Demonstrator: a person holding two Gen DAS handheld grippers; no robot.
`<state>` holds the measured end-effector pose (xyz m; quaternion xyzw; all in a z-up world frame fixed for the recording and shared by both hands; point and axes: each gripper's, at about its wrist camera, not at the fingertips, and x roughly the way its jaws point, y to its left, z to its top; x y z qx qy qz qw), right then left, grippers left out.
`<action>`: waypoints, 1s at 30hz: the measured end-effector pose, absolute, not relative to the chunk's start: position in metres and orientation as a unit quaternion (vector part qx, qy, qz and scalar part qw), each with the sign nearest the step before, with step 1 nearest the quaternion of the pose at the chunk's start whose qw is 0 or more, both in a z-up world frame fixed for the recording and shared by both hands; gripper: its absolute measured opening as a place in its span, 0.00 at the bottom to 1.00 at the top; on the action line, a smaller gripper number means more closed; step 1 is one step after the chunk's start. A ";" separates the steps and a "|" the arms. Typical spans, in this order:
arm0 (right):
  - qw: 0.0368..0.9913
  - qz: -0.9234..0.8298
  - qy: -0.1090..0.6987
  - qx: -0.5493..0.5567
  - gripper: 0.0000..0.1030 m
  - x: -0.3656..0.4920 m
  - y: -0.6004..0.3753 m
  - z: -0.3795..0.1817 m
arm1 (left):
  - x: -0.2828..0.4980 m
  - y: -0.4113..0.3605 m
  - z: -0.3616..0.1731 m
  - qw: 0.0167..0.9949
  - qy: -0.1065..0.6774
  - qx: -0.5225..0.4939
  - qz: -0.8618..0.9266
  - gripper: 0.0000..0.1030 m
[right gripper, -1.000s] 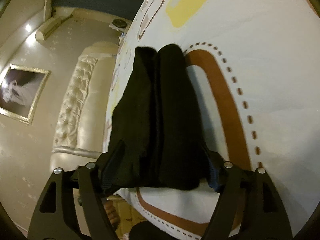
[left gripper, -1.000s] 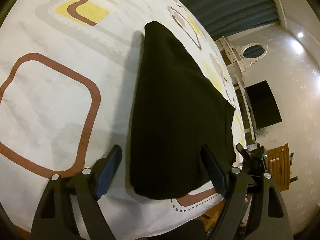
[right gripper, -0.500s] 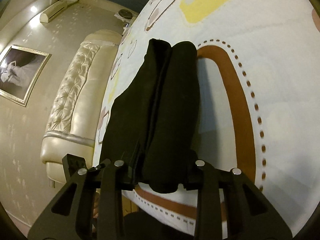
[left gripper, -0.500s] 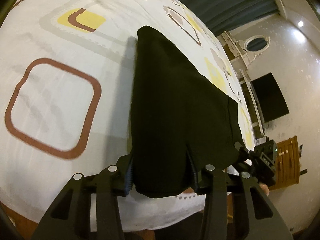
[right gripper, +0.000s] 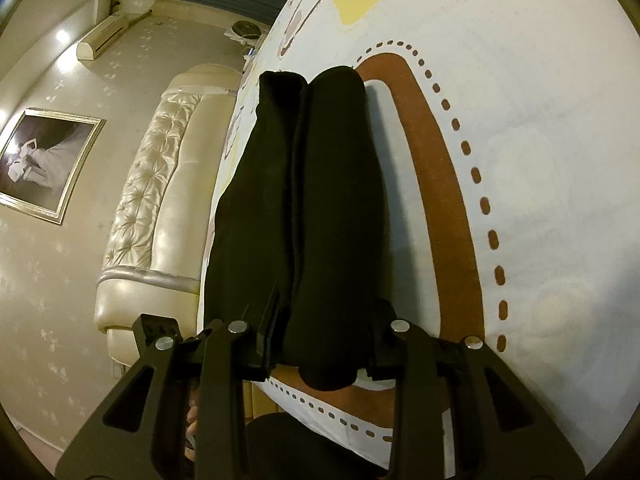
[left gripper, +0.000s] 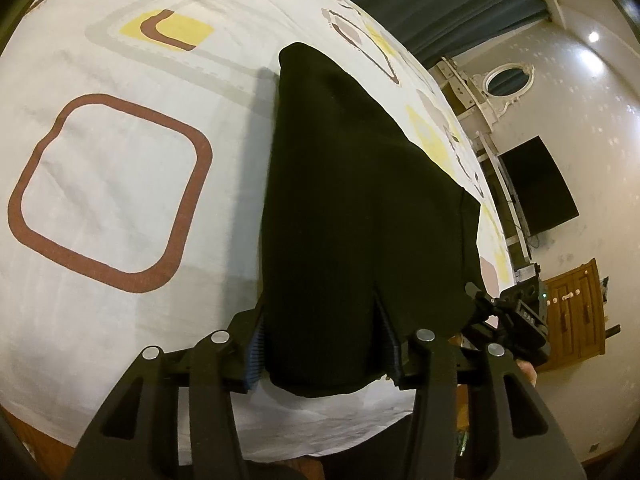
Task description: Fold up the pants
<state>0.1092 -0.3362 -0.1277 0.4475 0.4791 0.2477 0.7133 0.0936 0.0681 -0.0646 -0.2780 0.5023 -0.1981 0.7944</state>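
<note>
Lying at near edge of bed (left gripper: 120, 300), black pants (left gripper: 352, 208) pinched by left gripper (left gripper: 324, 354) (jaws opening) and right gripper (right gripper: 320, 344); wide bedspread beyond; hem ends hidden under jaws.

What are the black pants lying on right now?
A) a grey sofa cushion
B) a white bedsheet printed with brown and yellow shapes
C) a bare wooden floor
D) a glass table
B: the black pants lie stretched out on the white bedsheet, whose brown rounded squares and yellow patches show on both sides of the fabric in both wrist views.
</note>
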 end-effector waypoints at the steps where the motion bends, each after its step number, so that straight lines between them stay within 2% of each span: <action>1: 0.712 0.249 0.479 0.449 0.31 0.109 -0.336 -0.127 | 0.094 0.067 -0.064 0.794 0.502 -0.278 -0.198 0.48; 3: 0.708 0.250 0.476 0.457 0.34 0.109 -0.337 -0.127 | 0.093 0.067 -0.064 0.797 0.501 -0.277 -0.191 0.62; 5: 0.705 0.253 0.473 0.464 0.39 0.108 -0.338 -0.126 | 0.090 0.068 -0.062 0.804 0.496 -0.273 -0.180 0.70; 9: 0.701 0.254 0.470 0.472 0.48 0.102 -0.342 -0.121 | 0.082 0.062 -0.052 0.828 0.489 -0.230 -0.151 0.78; 13: 0.707 0.251 0.470 0.465 0.62 0.089 -0.352 -0.113 | 0.072 0.056 -0.041 0.850 0.477 -0.186 -0.124 0.81; 15: 0.713 0.240 0.475 0.457 0.64 0.085 -0.355 -0.109 | 0.063 0.053 -0.034 0.864 0.466 -0.163 -0.101 0.82; 20: 0.768 0.178 0.482 0.382 0.77 0.064 -0.357 -0.089 | 0.042 0.043 -0.016 0.891 0.439 -0.100 -0.056 0.82; 24: 0.810 0.111 0.481 0.318 0.80 0.055 -0.347 -0.073 | 0.030 0.037 -0.003 0.905 0.417 -0.080 -0.035 0.82; 30: 0.859 0.065 0.464 0.204 0.81 0.043 -0.307 -0.048 | 0.009 0.042 0.015 0.921 0.373 -0.108 -0.018 0.82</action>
